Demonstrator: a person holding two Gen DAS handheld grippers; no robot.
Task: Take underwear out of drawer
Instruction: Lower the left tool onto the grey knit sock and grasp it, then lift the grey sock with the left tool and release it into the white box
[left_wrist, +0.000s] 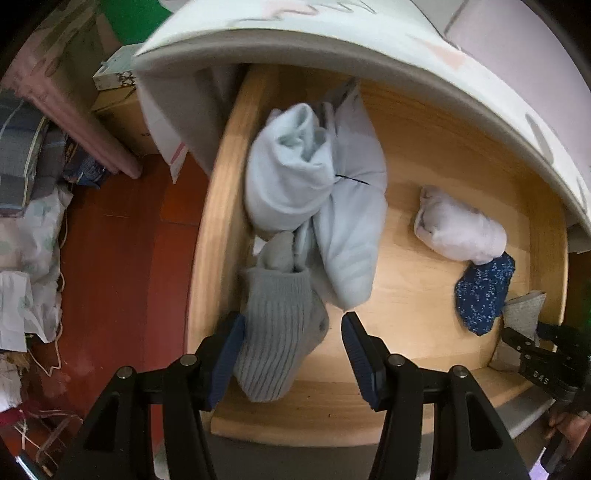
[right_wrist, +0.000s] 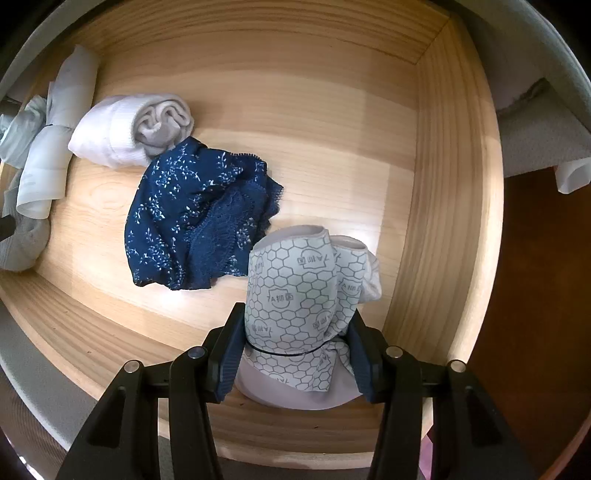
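An open wooden drawer (left_wrist: 424, 236) (right_wrist: 332, 92) holds clothes. Navy floral lace underwear (right_wrist: 199, 218) lies in the middle of its floor; it also shows at the right of the left wrist view (left_wrist: 484, 295). My right gripper (right_wrist: 295, 350) is shut on a pale hexagon-print rolled underwear bundle (right_wrist: 295, 291) tied with a black band, near the drawer's front right corner. My left gripper (left_wrist: 293, 354) is open, its jaws astride a grey ribbed sock (left_wrist: 277, 339) at the drawer's left front. The right gripper shows at the right edge of the left wrist view (left_wrist: 532, 343).
A light blue rolled garment (left_wrist: 314, 192) lies along the drawer's left side. A white rolled sock pair (left_wrist: 458, 229) (right_wrist: 129, 129) sits behind the navy underwear. A white mattress edge (left_wrist: 369, 44) overhangs the drawer. Red floor (left_wrist: 122, 258) with clutter lies left.
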